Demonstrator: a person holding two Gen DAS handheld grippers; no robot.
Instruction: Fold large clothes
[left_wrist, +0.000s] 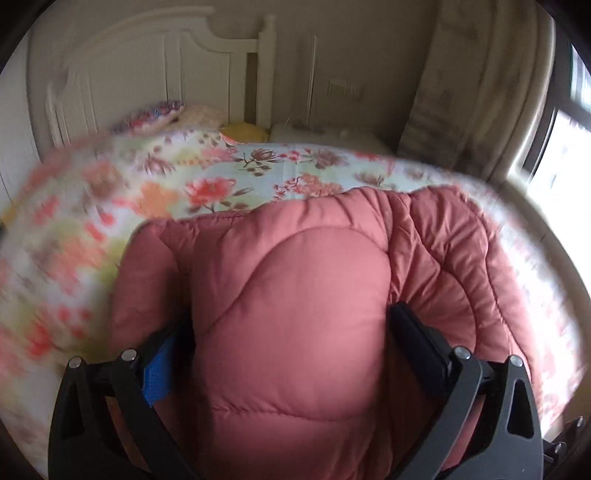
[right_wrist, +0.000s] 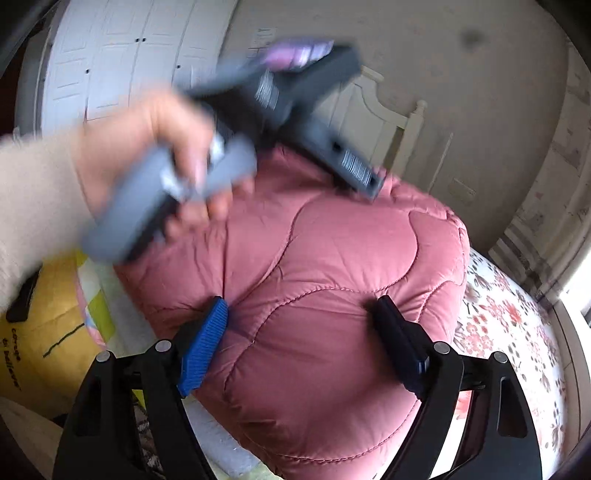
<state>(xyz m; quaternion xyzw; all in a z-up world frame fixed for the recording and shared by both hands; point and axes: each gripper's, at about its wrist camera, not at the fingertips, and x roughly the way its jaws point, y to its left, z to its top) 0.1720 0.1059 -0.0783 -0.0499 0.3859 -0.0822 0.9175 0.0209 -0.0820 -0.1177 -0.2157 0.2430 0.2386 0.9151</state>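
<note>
A puffy pink quilted jacket (left_wrist: 295, 295) lies bunched on a bed with a floral sheet (left_wrist: 207, 184). My left gripper (left_wrist: 291, 339) is shut on a thick fold of the jacket, its fingers pressed into both sides. In the right wrist view the same pink jacket (right_wrist: 332, 288) fills the centre. My right gripper (right_wrist: 299, 328) is shut on another thick fold of it, blue pad (right_wrist: 203, 347) on the left. The left gripper's grey body (right_wrist: 229, 122), held by a hand, shows blurred above the jacket.
A white headboard (left_wrist: 155, 74) and pillows (left_wrist: 155, 116) stand at the bed's far end. A curtain and window (left_wrist: 554, 147) are at the right. A yellow cloth with writing (right_wrist: 48, 325) lies at the left. White wardrobe doors (right_wrist: 129, 55) are behind.
</note>
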